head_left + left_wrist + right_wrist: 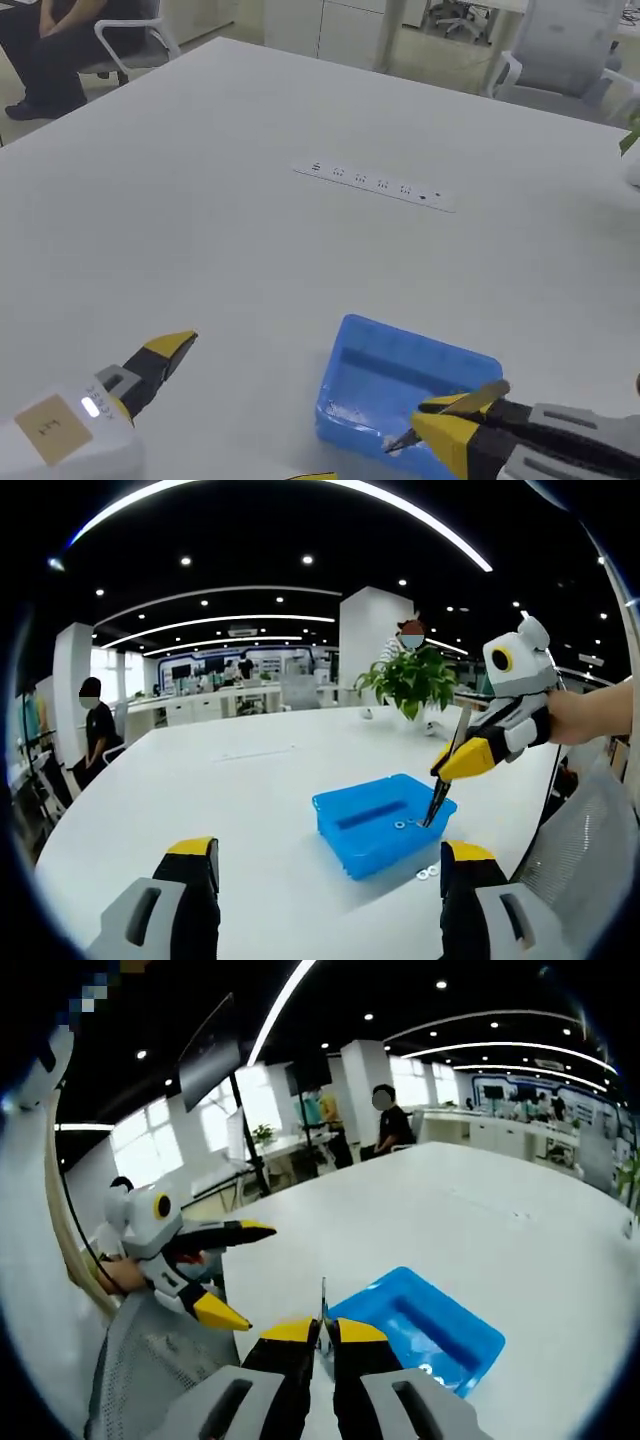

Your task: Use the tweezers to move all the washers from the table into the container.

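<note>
While the tips of the tweezers (443, 780) hang low inside the blue container (352, 806), the step in hand looks like a drop-off, or the moment just after one; whether a washer sits between the tips is too fine to tell. The right gripper (462, 766) has its jaws pressed together on the upper part of the tweezers, which point steeply down toward the container's floor; a small washer (400, 825) lies on that floor just beside the tips. The left gripper (240, 1275) hovers near the container with its jaws spread wide and nothing between them.

Two more washers (427, 872) lie on the tabletop (230, 790), just beside the container's near wall, so the task reads as partly done; the next move, as I judge it, calls for lifting the tweezers clear of the rim, bringing the tips down flat beside one of those two, and pinching it by its edge; thin flat rings on a smooth surface may slide or flip away if the squeeze is off-centre.

That tabletop is a broad, pale, matte sheet with a recessed socket strip (375, 185) set well beyond the container; around it is a bright open office with ceiling spotlights, a leafy plant (410, 680) at the far edge, pale chairs (560, 50), and a seated person (50, 50) at one corner.
</note>
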Tool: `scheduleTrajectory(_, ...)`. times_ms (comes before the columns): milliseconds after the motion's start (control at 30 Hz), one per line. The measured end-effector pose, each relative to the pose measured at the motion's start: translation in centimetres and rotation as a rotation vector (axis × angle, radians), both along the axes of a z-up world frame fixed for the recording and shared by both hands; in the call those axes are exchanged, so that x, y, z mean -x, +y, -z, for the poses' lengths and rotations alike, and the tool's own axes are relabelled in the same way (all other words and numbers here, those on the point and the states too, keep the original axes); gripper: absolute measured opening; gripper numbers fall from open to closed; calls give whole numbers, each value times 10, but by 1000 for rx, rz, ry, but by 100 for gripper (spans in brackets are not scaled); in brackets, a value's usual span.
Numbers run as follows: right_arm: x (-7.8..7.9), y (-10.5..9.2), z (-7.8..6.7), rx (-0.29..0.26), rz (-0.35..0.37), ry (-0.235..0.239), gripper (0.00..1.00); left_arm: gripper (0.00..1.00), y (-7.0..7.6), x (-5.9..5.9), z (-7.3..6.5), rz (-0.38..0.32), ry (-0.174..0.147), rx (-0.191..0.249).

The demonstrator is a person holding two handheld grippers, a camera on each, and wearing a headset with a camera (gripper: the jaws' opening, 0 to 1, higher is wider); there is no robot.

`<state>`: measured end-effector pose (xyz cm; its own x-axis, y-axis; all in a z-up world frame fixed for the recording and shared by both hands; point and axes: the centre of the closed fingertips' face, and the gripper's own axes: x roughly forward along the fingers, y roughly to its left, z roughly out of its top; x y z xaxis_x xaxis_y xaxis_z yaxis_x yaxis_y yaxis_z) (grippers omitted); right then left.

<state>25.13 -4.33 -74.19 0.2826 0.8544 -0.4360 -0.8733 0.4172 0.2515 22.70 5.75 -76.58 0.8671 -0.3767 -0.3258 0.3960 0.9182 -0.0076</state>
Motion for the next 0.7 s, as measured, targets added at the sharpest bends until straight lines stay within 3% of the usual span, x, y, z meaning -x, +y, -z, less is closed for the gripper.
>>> scheduleTrajectory(333, -41, -14, -3, -25, 146, 9, 3, 93, 1, 0, 1, -6, 6, -1)
scheduleTrajectory(700, -63, -10, 21, 43, 145, 27, 3, 93, 2, 0, 1, -7, 8, -1)
